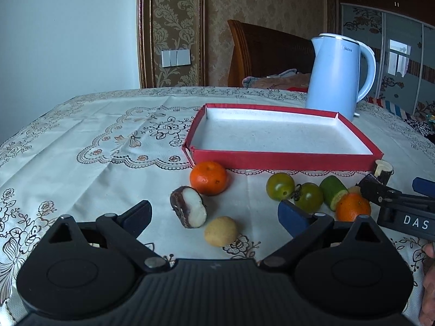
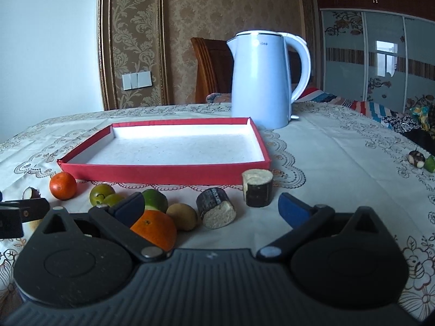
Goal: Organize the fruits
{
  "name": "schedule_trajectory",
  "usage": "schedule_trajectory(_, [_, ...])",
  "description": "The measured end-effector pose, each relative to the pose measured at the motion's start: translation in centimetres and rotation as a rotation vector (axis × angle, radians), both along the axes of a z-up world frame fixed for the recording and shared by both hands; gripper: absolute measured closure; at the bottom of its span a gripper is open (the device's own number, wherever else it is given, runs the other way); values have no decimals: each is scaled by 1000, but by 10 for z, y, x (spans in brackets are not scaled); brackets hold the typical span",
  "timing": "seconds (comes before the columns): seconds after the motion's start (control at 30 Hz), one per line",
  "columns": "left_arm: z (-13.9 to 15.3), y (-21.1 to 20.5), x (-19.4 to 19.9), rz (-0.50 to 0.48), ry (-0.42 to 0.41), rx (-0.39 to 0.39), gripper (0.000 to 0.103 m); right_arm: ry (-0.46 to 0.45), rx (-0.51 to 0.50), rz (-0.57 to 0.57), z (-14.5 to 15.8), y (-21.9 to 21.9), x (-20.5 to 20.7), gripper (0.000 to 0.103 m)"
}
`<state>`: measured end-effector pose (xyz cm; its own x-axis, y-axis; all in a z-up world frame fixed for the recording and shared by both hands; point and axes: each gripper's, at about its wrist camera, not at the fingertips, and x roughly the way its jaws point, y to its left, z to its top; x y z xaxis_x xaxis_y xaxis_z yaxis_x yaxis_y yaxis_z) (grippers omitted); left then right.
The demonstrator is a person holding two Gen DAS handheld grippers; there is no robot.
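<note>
My left gripper (image 1: 214, 212) hangs open low over the tablecloth. Between its fingers lie a halved water chestnut (image 1: 188, 210) and a small tan fruit (image 1: 220, 231), with a tangerine (image 1: 208, 178) just beyond. Two green tomatoes (image 1: 280, 186), a cucumber piece (image 1: 333, 192) and an orange (image 1: 353, 207) lie to the right. My right gripper (image 2: 210, 206) is open too. That orange (image 2: 155, 228) rests against its left finger, with a tan fruit (image 2: 182, 216) and a lying cane piece (image 2: 216, 212) in the gap. An upright cane piece (image 2: 257, 187) stands ahead. The red tray (image 2: 163, 174) holds nothing.
A pale blue kettle (image 2: 261, 81) stands behind the tray's right corner. Another chestnut (image 2: 416, 159) and a green piece (image 2: 430, 163) lie near the table's far right edge. A chair back (image 1: 266, 51) rises behind the table. A hand (image 1: 429, 285) shows at the right edge.
</note>
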<state>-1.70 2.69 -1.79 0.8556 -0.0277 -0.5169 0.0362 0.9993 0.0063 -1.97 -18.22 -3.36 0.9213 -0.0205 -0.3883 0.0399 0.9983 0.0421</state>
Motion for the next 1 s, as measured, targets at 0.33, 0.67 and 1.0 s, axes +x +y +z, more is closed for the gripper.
schedule_trajectory(0.33, [-4, 0, 4, 4, 17, 3, 3, 20, 52, -11, -2, -8, 4, 0])
schedule_trajectory(0.67, [-7, -2, 5, 1, 23, 8, 3, 16, 56, -28, -3, -8, 5, 0])
schedule_trajectory(1.0, [-9, -3, 6, 0, 24, 9, 3, 17, 67, -29, -4, -10, 5, 0])
